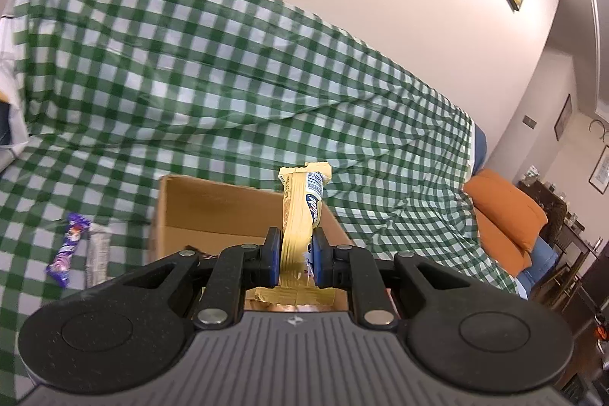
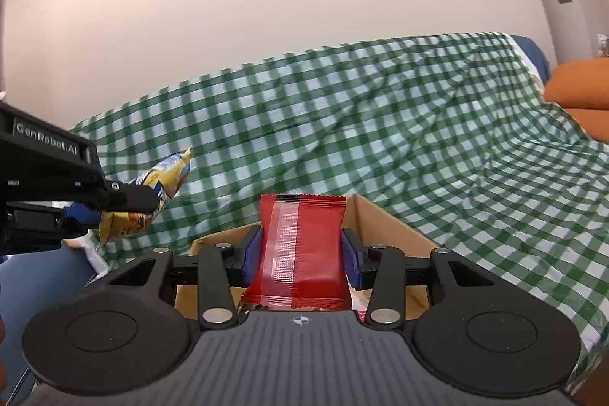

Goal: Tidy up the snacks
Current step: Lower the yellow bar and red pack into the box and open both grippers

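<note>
Snacks are being carried to the cardboard box (image 1: 213, 204) at lower centre: the left gripper (image 1: 297, 253) is clenching a yellow bar (image 1: 300, 212), the right gripper (image 2: 300, 253) a red packet (image 2: 304, 246). Both should be lowered inside the walls before letting go.

Left gripper (image 1: 297, 253) is level, blue pads clamped tight on a yellow snack wrapper (image 1: 300, 212) standing upright above the cardboard box (image 1: 213, 208). Right gripper (image 2: 302, 253) hangs over that same box, jaws pinched on a red packet (image 2: 304, 246), with the left gripper off to its left.
</note>
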